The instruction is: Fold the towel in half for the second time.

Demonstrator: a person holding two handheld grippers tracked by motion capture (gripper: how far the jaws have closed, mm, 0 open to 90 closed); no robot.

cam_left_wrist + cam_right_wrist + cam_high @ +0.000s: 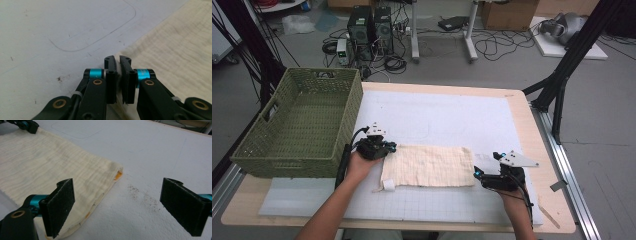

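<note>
While we read the scene, these are our notes:

Work in hand: we judge it to be folding the cream cloth [428,166], which lies flat on the white mat [452,120] in the middle of the table, already doubled into a long rectangle.

Left gripper [117,65]: at the cloth's far left corner, jaws pressed almost together with a thin slit between them. They look to be nipping the corner, though we cannot see fabric between them for certain.

Right gripper [117,207]: jaws spread wide, low over the mat at the cloth's right end, one jaw over the cloth's edge and the other over bare mat; it holds nothing.

Doing the step well: we would have the right gripper close on all the stacked layers at its corner, not just the top one, since the edges there sit slightly uneven. Then both corners should lift together and level, so the fold lands square.

Cloth: soft crinkled gauze with fine wavy ribs, several layers thick, an orange patch peeping out at the right-hand fold and a small white tag at the near left corner.

Mat: smooth, faintly gridded, with dark specks near the right gripper.

Basket [302,120]: green woven, rectangular, standing left of the cloth.
</note>
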